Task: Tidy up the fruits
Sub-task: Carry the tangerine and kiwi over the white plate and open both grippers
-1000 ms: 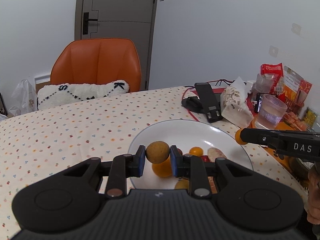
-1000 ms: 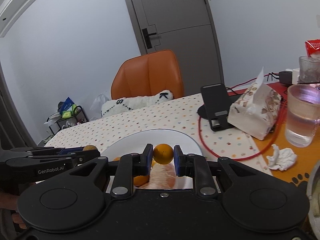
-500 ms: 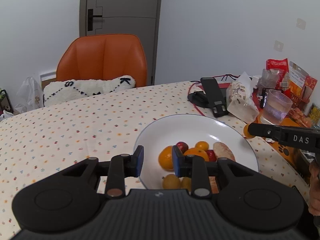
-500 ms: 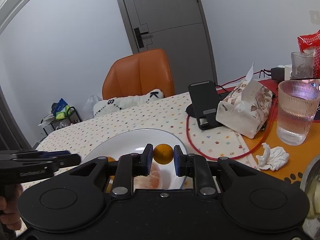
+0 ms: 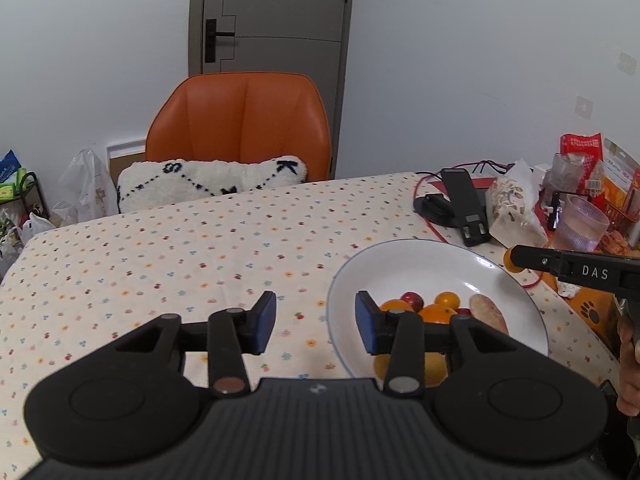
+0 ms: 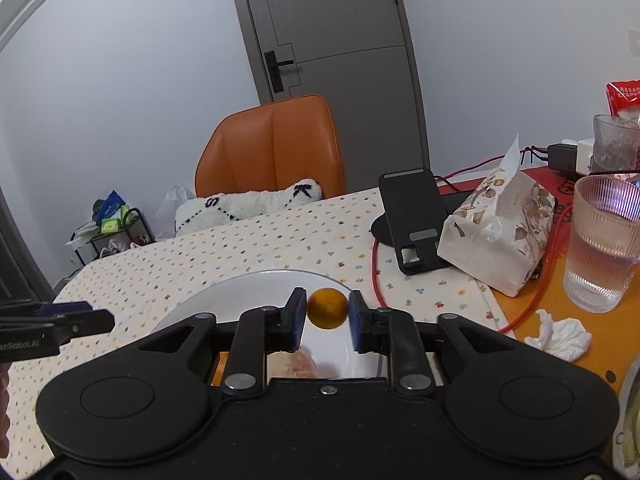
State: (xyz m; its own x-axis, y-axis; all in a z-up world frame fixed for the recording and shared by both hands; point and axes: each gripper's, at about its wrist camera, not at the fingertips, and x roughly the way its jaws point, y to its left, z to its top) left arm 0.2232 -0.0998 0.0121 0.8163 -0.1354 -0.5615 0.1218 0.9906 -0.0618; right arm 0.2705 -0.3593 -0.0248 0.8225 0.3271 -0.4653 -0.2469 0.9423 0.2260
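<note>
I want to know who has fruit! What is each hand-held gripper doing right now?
Left hand-held gripper: open, holding nothing.
Right hand-held gripper: closed on a small orange fruit, above the white plate.

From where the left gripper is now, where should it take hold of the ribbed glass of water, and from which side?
Grip the ribbed glass around its middle, one finger on each side, coming in level from the plate side. It stands upright and looks filled, so a side grip probably keeps it from tipping. The tissue pack sits close on one side, so spread the open left gripper wide.
</note>
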